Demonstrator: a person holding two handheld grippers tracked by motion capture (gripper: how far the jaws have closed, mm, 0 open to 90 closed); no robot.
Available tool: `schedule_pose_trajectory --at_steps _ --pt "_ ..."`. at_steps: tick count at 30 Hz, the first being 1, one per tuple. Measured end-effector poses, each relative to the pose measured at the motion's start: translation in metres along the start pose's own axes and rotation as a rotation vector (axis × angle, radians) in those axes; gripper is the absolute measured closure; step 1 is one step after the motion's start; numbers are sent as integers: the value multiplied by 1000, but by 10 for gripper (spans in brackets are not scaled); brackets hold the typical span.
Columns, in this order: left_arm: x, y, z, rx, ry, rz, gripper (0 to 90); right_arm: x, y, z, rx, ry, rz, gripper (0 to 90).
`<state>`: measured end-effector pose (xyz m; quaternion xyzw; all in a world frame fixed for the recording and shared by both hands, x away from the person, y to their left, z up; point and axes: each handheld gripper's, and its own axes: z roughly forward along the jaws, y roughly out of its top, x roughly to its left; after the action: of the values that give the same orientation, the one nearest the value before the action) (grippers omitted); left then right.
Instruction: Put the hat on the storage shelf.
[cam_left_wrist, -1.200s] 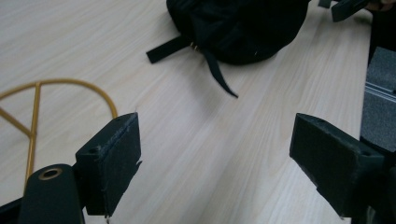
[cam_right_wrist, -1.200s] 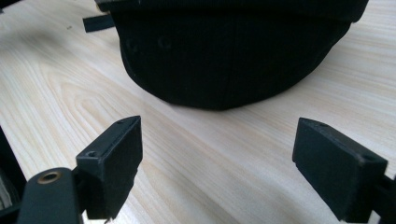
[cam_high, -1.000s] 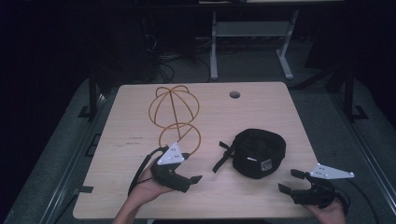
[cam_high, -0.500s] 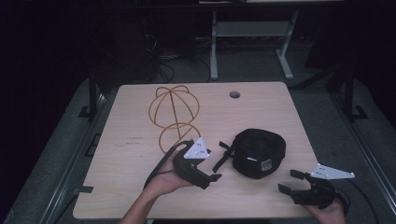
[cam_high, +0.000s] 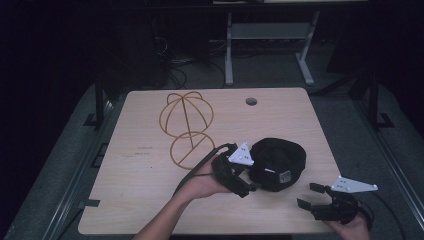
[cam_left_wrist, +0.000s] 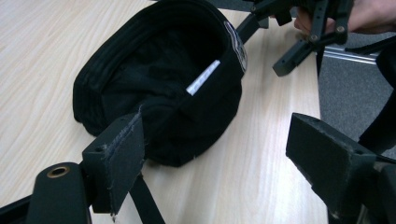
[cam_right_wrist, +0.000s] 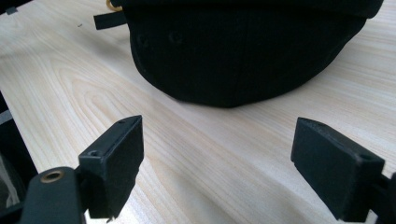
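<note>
Lying upturned, black cap (cam_left_wrist: 159, 88), white inner label (cam_left_wrist: 202, 77) unreadable, left gripper (cam_left_wrist: 215, 154) spread

Metal frame legs (cam_high: 265, 45) behind table (cam_high: 140, 175)

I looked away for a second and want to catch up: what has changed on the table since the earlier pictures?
The left tool moved right across the table up to the black cap, jaws open at its rim, gripping nothing yet. The right tool, the cap and the wire hat stand stayed put.
</note>
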<state>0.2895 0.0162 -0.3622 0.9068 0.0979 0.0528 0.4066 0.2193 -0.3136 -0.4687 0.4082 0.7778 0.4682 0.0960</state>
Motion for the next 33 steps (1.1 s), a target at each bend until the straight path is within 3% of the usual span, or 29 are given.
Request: schedule_pose_trajectory --at_steps 7,8,13,17,21,24,27,30,33 --pt "8 9 20 45 -5 31 231 0 0 3 10 3 -7 164" --pt "9 8 26 60 -16 16 235 1 -1 3 20 6 -13 165" --pt "10 11 34 74 -6 38 268 1 -1 4 25 16 -15 164" --pt "6 18 43 97 -33 72 283 3 0 6 31 20 -25 164" --pt "3 23 44 89 -56 87 307 2 0 5 26 19 -26 161" --pt "4 28 50 130 -61 108 330 2 0 5 24 18 -24 161" --pt "6 29 54 139 -65 100 350 3 0 5 25 18 -25 161" --pt "11 29 62 189 -39 87 368 4 0 6 25 17 -25 156" --pt "13 29 67 196 -70 66 470 3 0 7 27 22 -26 155"
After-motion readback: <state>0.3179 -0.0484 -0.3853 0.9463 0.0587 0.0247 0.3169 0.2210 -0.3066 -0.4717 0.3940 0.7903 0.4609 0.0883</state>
